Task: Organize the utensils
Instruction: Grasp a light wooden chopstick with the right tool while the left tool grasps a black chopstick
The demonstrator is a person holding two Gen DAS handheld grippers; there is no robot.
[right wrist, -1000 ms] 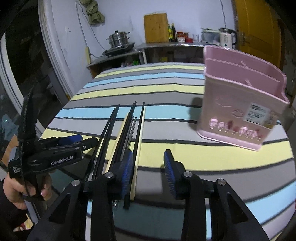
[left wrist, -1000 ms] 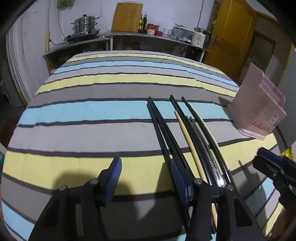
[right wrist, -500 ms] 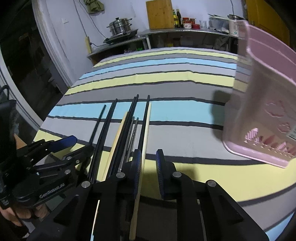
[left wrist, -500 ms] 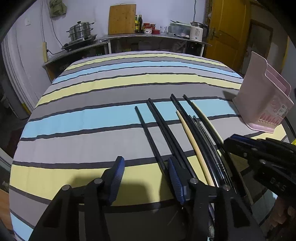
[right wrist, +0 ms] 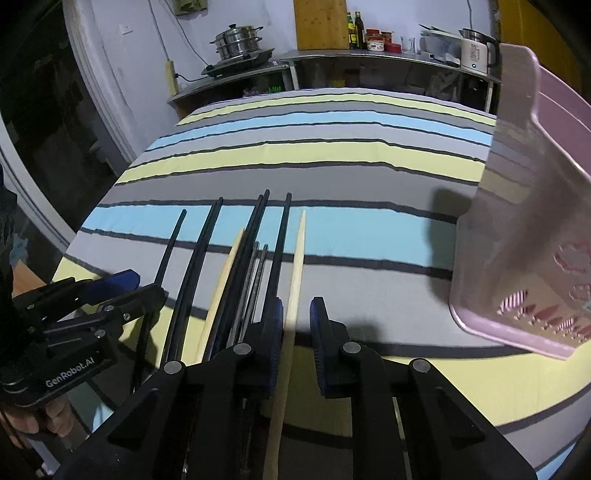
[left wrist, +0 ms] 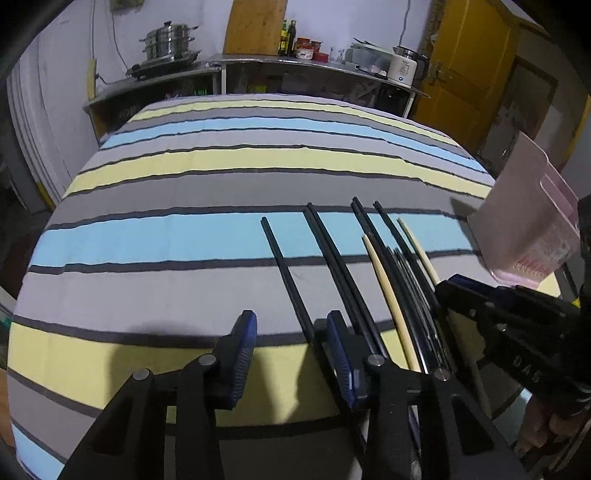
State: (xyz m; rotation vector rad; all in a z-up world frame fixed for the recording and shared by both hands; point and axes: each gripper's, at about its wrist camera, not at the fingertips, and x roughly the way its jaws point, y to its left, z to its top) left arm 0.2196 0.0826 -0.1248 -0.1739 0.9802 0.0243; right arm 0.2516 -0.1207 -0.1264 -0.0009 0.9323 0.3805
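Several chopsticks lie side by side on the striped tablecloth (left wrist: pixel 184 236): black ones, two pale wooden ones and thin metal ones. My left gripper (left wrist: pixel 291 350) is closing, with a lone black chopstick (left wrist: pixel 284 273) between its jaws, close to the right finger; the pads do not press on it. My right gripper (right wrist: pixel 297 332) is closing too, and the rightmost pale chopstick (right wrist: pixel 298 258) runs between its jaws against the left pad. Each gripper shows in the other view: the right gripper (left wrist: pixel 461 291), the left gripper (right wrist: pixel 125 284). A pink utensil holder (right wrist: pixel 524 240) (left wrist: pixel 524 221) stands at the right.
Behind the table runs a steel counter (left wrist: pixel 295 64) with a steamer pot (left wrist: pixel 168 40), a wooden cutting board (left wrist: pixel 255 26), bottles and a white kettle (left wrist: pixel 404 68). A yellow door (left wrist: pixel 469 66) is at the back right. The table's near edge lies just under both grippers.
One black chopstick now lies apart to the left of the bundle. The right gripper moved left to the pale chopstick and narrowed sharply. The left gripper's jaws narrowed as well.
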